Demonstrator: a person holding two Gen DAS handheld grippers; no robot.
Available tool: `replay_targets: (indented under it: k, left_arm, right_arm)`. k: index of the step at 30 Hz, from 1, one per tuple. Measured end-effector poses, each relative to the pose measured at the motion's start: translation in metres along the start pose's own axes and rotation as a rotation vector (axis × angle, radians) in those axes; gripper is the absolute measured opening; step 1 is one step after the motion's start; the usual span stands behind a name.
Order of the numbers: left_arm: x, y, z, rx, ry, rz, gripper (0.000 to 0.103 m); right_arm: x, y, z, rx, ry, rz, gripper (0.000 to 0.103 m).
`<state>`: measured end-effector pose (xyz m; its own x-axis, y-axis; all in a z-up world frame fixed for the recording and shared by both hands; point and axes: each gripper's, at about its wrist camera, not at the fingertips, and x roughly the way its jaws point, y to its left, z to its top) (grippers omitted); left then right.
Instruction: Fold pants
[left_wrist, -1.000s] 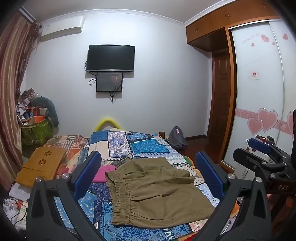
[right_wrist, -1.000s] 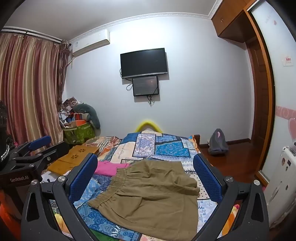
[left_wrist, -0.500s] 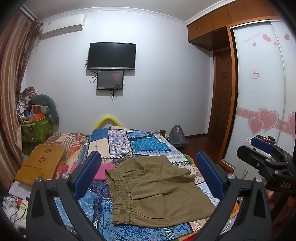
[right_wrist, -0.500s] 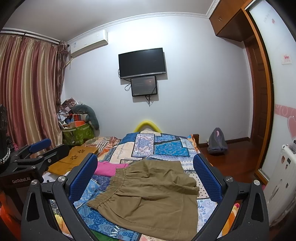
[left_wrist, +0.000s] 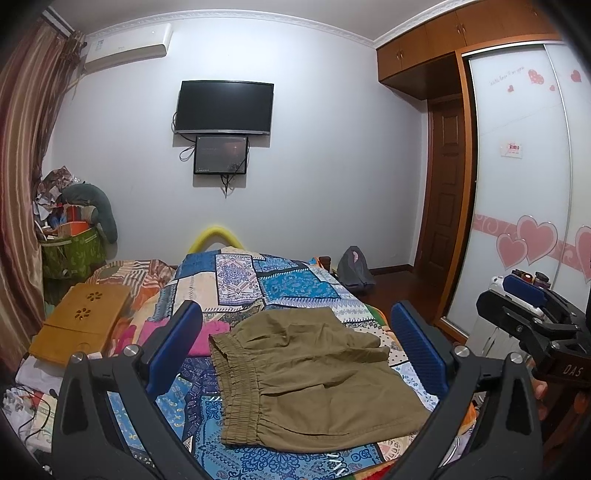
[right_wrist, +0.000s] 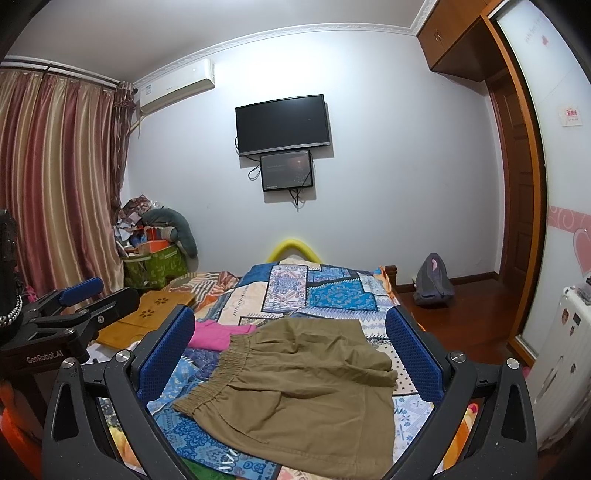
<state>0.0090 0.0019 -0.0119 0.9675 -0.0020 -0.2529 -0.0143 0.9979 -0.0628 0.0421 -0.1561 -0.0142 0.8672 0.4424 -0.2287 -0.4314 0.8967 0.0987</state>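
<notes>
Olive-brown pants (left_wrist: 310, 373) lie folded on the patchwork bedspread, elastic waistband to the left, one layer rumpled at the far side. They also show in the right wrist view (right_wrist: 306, 387). My left gripper (left_wrist: 295, 347) is open and empty, held above the near edge of the pants. My right gripper (right_wrist: 291, 350) is open and empty, also above the pants. The right gripper shows at the right edge of the left wrist view (left_wrist: 532, 314). The left gripper shows at the left of the right wrist view (right_wrist: 74, 306).
A pink garment (right_wrist: 218, 334) lies left of the pants. A wooden lap tray (left_wrist: 81, 321) rests on the bed's left side. A green box of clutter (right_wrist: 155, 266) stands by the curtain. A grey backpack (right_wrist: 432, 280) sits on the floor by the wardrobe.
Both grippers have drifted slightly; the views shift a little. The pants have not moved and both grippers stay open.
</notes>
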Motion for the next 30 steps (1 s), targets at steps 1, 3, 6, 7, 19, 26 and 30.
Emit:
replay_targets:
  k: [1,3,6,7,19,26,30]
  left_arm:
    - [0.0003,-0.0001,-0.0002,0.000,0.000,0.000,0.103]
    - [0.0006,-0.0001,-0.0007,0.001,0.000,0.002,0.103]
    - [0.0005,0.0006,-0.0009,-0.002,0.003,-0.002,0.103]
    - [0.0001,0.0008,-0.0013,-0.003,0.003,-0.002,0.103]
    - [0.0010,-0.0006,0.0003,0.010,0.007,-0.002,0.103]
    - [0.0026,-0.0043,0.0003,0.013,0.011,-0.002,0.103]
    - [0.0048,-0.0052,0.0010,0.012,0.017,-0.001,0.103]
  right_arm:
    - [0.0005,-0.0005,-0.0005,0.002,0.002,0.000,0.103]
    - [0.0010,-0.0013,-0.0008,0.004,0.003,0.000,0.103]
    - [0.0016,-0.0013,-0.0013,0.004,0.007,-0.001,0.103]
    - [0.0016,-0.0013,-0.0015,0.004,0.007,-0.001,0.103]
    - [0.0019,-0.0011,-0.0019,0.004,0.010,-0.003,0.103]
    - [0.0019,-0.0015,-0.0020,0.005,0.011,-0.002,0.103]
    - [0.0024,-0.0026,-0.0022,0.006,0.015,-0.002,0.103]
